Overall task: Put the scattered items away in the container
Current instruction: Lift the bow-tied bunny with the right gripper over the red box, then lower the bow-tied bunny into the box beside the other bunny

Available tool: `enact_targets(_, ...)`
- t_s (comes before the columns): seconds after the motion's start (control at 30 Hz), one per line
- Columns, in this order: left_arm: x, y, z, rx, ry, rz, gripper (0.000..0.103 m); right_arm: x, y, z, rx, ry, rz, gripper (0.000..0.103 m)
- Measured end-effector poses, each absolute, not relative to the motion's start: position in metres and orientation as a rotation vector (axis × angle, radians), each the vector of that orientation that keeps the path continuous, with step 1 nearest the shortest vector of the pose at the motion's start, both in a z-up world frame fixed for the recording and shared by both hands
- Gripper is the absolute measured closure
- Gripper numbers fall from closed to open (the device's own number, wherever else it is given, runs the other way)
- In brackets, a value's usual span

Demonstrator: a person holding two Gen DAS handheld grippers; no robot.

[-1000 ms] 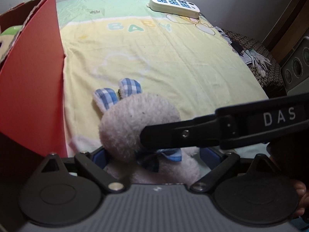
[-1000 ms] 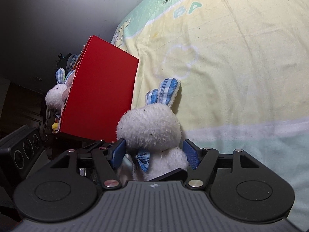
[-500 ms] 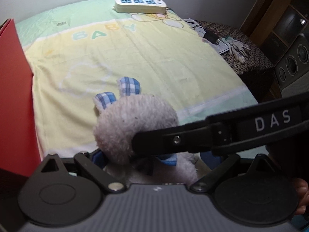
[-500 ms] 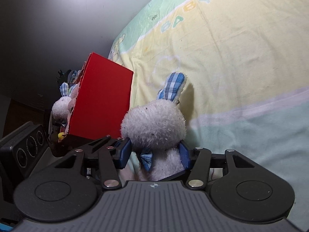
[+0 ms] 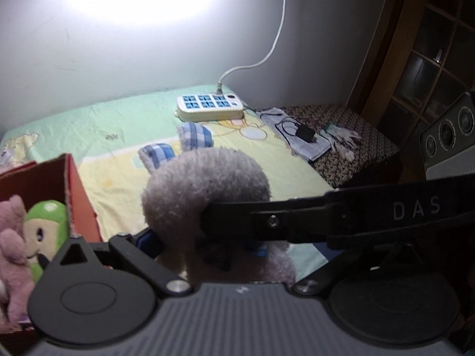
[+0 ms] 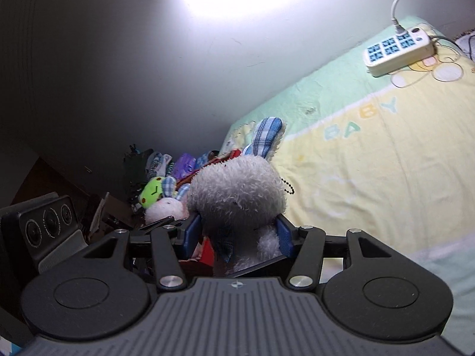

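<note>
Above bedsheet (image 6: 371, 178), plush rabbit (image 6: 237, 190) sits clamped between right gripper (image 6: 237, 237) jaws

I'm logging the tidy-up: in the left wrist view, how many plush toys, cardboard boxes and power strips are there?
Plush toys: 3 (white bunny, pink plush, green plush)
Red box: 1
Power strip: 1
Total: 5

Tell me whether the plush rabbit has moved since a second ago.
Yes. The plush rabbit has risen off the yellow sheet, now near the red box's rim.
</note>
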State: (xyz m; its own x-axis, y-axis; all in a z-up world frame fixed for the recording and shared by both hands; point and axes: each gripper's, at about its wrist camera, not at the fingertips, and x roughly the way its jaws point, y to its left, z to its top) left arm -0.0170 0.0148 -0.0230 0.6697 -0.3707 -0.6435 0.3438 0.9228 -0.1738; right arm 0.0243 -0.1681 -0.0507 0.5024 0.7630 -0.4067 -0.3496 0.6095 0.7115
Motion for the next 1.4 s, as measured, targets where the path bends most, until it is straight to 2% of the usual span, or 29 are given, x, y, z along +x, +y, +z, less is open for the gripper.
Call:
enact_targets(0.23, -0.027, 0.087, -0.004, -0.077, 0.681, -0.289, 0.003, 0.041, -0.098, -0.037, 0.582, 0.765, 0.844, 0.047)
enact_targets(0.53, -0.014, 0.155, -0.024, -0.113, 0.731, -0.231, 0.002, 0.054, -0.030, -0.054, 0.574, 0.810, 0.839, 0.047)
enact_targets(0.7, -0.002, 0.171, -0.042, -0.078, 0.739, -0.217, 0.003, 0.057, -0.022, -0.064, 0.582, 0.798, 0.757, 0.046)
enact_targets(0.77, 0.001, 0.171, -0.045, -0.057, 0.743, -0.237, 0.002, 0.056, -0.021, -0.063, 0.574, 0.793, 0.736, 0.040)
enact_targets(0.93, -0.003, 0.170, -0.046, -0.022, 0.740, -0.286, 0.002, 0.048, -0.026, -0.053, 0.529, 0.738, 0.662, 0.040)
enact_targets(1.0, -0.006, 0.173, -0.045, -0.041, 0.741, -0.303, 0.002, 0.046, -0.033, -0.051, 0.543, 0.716, 0.633, 0.041)
enact_targets(1.27, -0.016, 0.189, -0.034, -0.094, 0.723, -0.325, 0.002, 0.040, -0.029, -0.043, 0.509, 0.677, 0.617, 0.057)
enact_targets(1.4, -0.018, 0.189, -0.034, -0.080, 0.723, -0.325, 0.002, 0.046, -0.015, -0.046, 0.441, 0.708, 0.604, 0.058)
